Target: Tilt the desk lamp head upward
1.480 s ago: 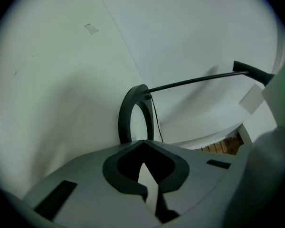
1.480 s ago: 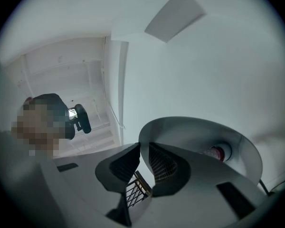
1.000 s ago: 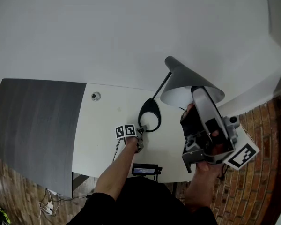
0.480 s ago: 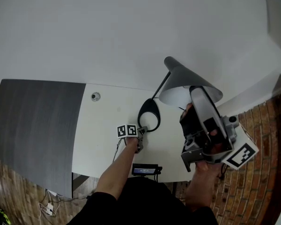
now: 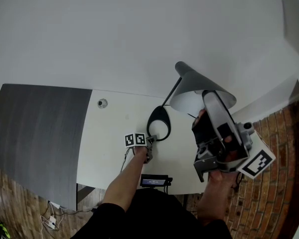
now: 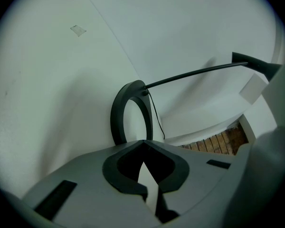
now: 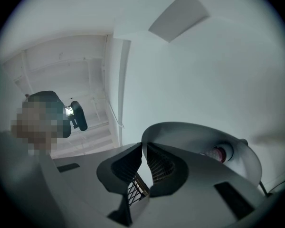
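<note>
Lamp head: The pale cone-shaped lamp head (image 5: 199,83) is seen raised above the white counter (image 5: 109,138). It is carried on a thin dark stem (image 5: 172,90) that rises from a ring base (image 6: 117,120). Its bulb (image 7: 220,152) is visible inside the shade.
Handling: The shade is judged light, thin-walled and stiff, with a smooth skin on which a pinch could slide. The stem looks slender and the base slight, so the whole lamp may be dragged or tipped instead of the joint turning.
Where to hold: The rim, far from the joint, is judged best for leverage.
Right gripper: The right gripper (image 7: 143,146) is narrowed to a slit and the shade's rim is pinched between its pads. The jaws have just been closing a little further.
Right hand pose: It is held up at the lamp's right, with the gripper pointed upward under the rim.
Left gripper: The left gripper (image 6: 142,142) is closed at its tips with nothing between them. It is set low just before the ring base, and contact with the base cannot be told.
Left arm pose: It is stretched forward over the counter, with the gripper angled down.
</note>
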Available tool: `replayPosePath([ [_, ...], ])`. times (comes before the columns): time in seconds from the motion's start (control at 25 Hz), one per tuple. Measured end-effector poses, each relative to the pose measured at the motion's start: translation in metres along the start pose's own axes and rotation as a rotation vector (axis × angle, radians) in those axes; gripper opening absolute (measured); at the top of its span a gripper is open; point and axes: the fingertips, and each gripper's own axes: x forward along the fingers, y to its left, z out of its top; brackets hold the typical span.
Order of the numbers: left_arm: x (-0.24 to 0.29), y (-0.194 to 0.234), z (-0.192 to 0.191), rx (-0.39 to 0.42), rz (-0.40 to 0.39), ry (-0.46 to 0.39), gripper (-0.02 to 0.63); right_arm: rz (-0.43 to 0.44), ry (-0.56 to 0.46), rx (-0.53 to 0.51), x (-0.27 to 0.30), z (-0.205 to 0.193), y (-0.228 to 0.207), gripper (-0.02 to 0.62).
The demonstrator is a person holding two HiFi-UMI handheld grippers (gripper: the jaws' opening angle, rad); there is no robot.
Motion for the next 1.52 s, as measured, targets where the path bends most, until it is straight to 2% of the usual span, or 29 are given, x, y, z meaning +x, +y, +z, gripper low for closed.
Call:
replayPosePath([
  [0.24, 0.0, 0.001, 0.003, -0.004, -0.008, -0.007, 0.011, 0.016, 0.004, 0.002, -0.002, -0.003, 0.001, 0.041],
  [0.4, -0.003, 0.003, 0.004, -0.043, -0.028, -0.033, 0.011, 0.025, 0.002, -0.017, -0.014, -0.008, 0.004, 0.041],
  [0.56, -0.011, 0.011, 0.01, -0.119, -0.057, -0.082, 0.012, -0.015, 0.011, 0.048, -0.038, -0.028, -0.011, 0.041],
  [0.72, -0.013, 0.012, 0.004, -0.12, -0.056, -0.063, 0.012, -0.057, 0.01, 0.077, -0.066, -0.041, -0.026, 0.041],
  [0.8, -0.018, 0.012, 0.0, -0.157, -0.086, -0.068, 0.012, -0.084, 0.018, 0.095, -0.084, -0.052, -0.037, 0.041],
  [0.96, -0.041, 0.019, -0.008, -0.249, -0.146, -0.141, 0.012, -0.186, 0.048, 0.215, -0.132, -0.092, -0.077, 0.041],
  [1.08, -0.064, 0.029, -0.018, -0.247, -0.139, -0.175, 0.012, -0.233, 0.031, 0.304, -0.158, -0.109, -0.102, 0.041],
  [1.32, -0.125, 0.04, -0.033, -0.272, -0.153, -0.322, 0.012, -0.214, 0.051, 0.389, -0.177, -0.137, -0.122, 0.041],
  [1.44, -0.165, 0.039, -0.031, -0.294, -0.189, -0.427, 0.012, -0.222, 0.074, 0.449, -0.187, -0.164, -0.124, 0.041],
  [1.52, -0.185, 0.03, -0.027, -0.272, -0.226, -0.456, 0.012, -0.232, 0.077, 0.459, -0.196, -0.175, -0.121, 0.041],
])
